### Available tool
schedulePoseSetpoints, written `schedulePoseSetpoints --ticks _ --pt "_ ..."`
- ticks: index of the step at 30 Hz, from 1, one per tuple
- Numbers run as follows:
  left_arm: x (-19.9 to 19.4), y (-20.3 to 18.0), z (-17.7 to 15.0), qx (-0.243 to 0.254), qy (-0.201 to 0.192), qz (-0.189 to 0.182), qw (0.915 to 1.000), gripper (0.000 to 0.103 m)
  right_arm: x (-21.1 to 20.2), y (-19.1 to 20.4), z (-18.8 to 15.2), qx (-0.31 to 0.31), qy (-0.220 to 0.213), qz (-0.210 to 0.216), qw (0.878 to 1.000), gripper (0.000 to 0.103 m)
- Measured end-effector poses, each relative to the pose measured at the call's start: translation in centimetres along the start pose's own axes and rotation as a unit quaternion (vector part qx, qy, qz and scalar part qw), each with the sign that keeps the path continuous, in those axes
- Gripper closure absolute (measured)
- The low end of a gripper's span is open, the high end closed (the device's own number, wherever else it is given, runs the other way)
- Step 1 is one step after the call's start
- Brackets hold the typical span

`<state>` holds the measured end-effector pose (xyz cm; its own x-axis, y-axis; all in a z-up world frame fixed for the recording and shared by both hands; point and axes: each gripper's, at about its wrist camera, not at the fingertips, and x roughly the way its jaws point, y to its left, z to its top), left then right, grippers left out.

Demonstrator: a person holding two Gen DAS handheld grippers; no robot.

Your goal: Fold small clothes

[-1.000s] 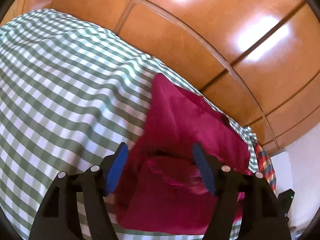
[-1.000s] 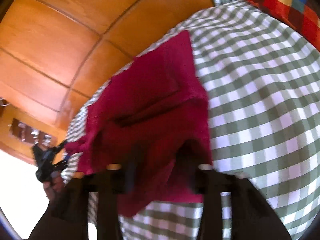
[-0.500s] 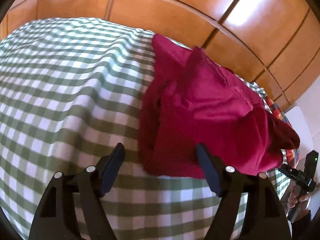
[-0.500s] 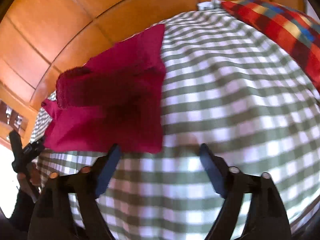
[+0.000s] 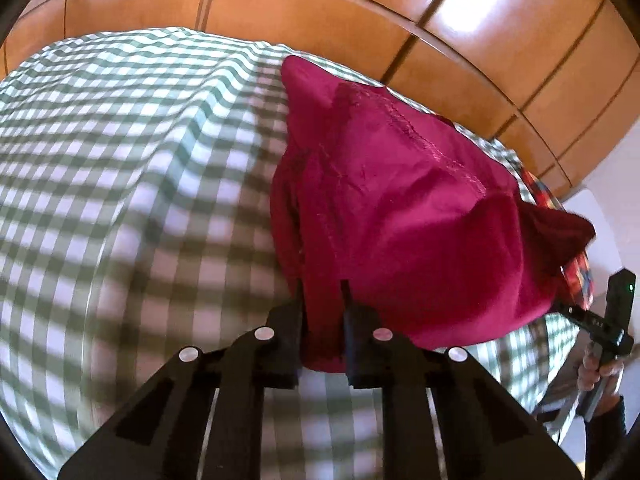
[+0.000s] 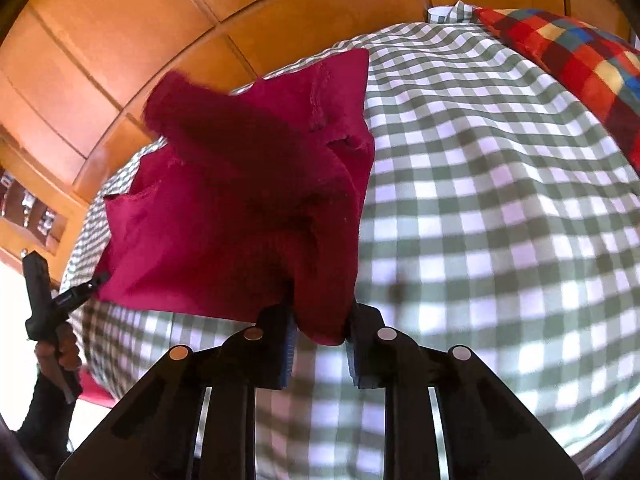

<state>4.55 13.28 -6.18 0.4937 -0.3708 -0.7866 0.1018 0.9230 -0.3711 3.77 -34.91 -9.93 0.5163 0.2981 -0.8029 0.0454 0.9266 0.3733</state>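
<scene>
One crimson red garment (image 5: 400, 216) lies bunched and partly folded on a bed covered with a green and white checked sheet (image 5: 120, 168), close to the bed's far edge. Both grippers have hold of it at its near edge. The left gripper (image 5: 322, 332) has just been closing its fingers, which now stand narrowly apart with a bunched fold of the red cloth pinched between them. The right gripper (image 6: 320, 328) has likewise just been closing, and its fingers clamp a lower corner of the same garment, blue pads (image 6: 289, 344) showing at the cloth's edge. From the left wrist view the garment rises in a mound with a stitched seam running across its top, and a flap trails off to the right. From the right wrist view the cloth drapes forward over itself, with a darker shadowed fold at its middle. Beyond the bed stands a wall of glossy orange-brown wooden panels (image 5: 360, 12). Only the right wrist view shows clearly a pillow in red, yellow and blue checks (image 6: 572, 52) at the upper right, lying on the sheet well apart from the garment; the left wrist view shows just a sliver of it behind the cloth. Each view catches the other gripper's handle held in a hand (image 6: 60, 354) at the frame edge.
</scene>
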Motion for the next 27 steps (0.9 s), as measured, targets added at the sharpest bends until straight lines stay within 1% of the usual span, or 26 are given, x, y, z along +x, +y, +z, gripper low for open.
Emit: schedulePoseSetpoints --ticks 5,7,9,10,11,12,13,14,15,17,19,21,25,27 --pt "-3.0 -0.6 -5.1 0.013 0.02 -0.002 0.9997 0.09 -1.7 0.0 -3.1 -0.019 0.033 -0.002 0.999 0.083" --pt "-4.1 -0.7 -6.8 0.019 0.026 0.003 0.9995 0.09 -2.1 0.1 -4.3 -0.026 0.049 0.002 0.998 0.083" --pt "-4.8 -0.6 -7.9 0.016 0.029 0.008 0.9994 0.089 -2.2 0.2 -5.0 -0.034 0.061 0.006 0.998 0.083" --pt "-5.2 -0.5 -8.2 0.014 0.027 0.009 0.9995 0.088 -2.1 0.2 -4.9 -0.035 0.062 0.003 0.997 0.083" --pt "-5.3 -0.5 -8.1 0.015 0.022 0.015 0.9995 0.079 -2.0 0.1 -4.7 -0.032 0.06 -0.005 0.998 0.076" --pt "-5.5 -0.6 -7.8 0.015 0.009 0.03 0.9994 0.073 -1.9 0.0 -4.3 -0.029 0.057 -0.012 0.998 0.064" --pt "-5.7 -0.5 -7.3 0.015 -0.003 0.039 0.9991 0.066 -1.8 0.0 -4.0 -0.028 0.053 -0.017 0.998 0.058" --pt "-5.6 -0.6 -6.7 0.014 -0.011 0.046 0.9988 0.065 -1.8 -0.1 -3.3 -0.03 0.04 -0.028 0.998 0.046" --pt "-5.6 -0.5 -6.1 0.014 -0.016 0.048 0.9986 0.065 -1.9 0.1 -2.7 -0.036 0.029 -0.037 0.998 0.041" --pt "-5.4 -0.5 -4.5 0.016 -0.033 0.047 0.9982 0.062 -1.9 0.2 -1.8 -0.043 0.014 -0.043 0.998 0.041" --pt "-4.7 -0.8 -2.9 0.027 -0.044 0.05 0.9974 0.061 -1.7 0.5 -0.2 -0.047 -0.007 -0.052 0.998 0.041" --pt "-3.7 -1.3 -1.6 0.04 -0.047 0.049 0.9969 0.06 -1.3 0.6 1.2 -0.044 -0.02 -0.053 0.997 0.041" --pt "-1.4 -2.3 0.5 0.059 -0.045 0.039 0.9965 0.049 -0.2 0.7 3.6 -0.033 -0.038 -0.052 0.997 0.041" --pt "-0.5 -2.6 1.3 0.066 -0.043 0.032 0.9964 0.048 0.5 1.0 4.7 -0.033 -0.041 -0.05 0.997 0.049"
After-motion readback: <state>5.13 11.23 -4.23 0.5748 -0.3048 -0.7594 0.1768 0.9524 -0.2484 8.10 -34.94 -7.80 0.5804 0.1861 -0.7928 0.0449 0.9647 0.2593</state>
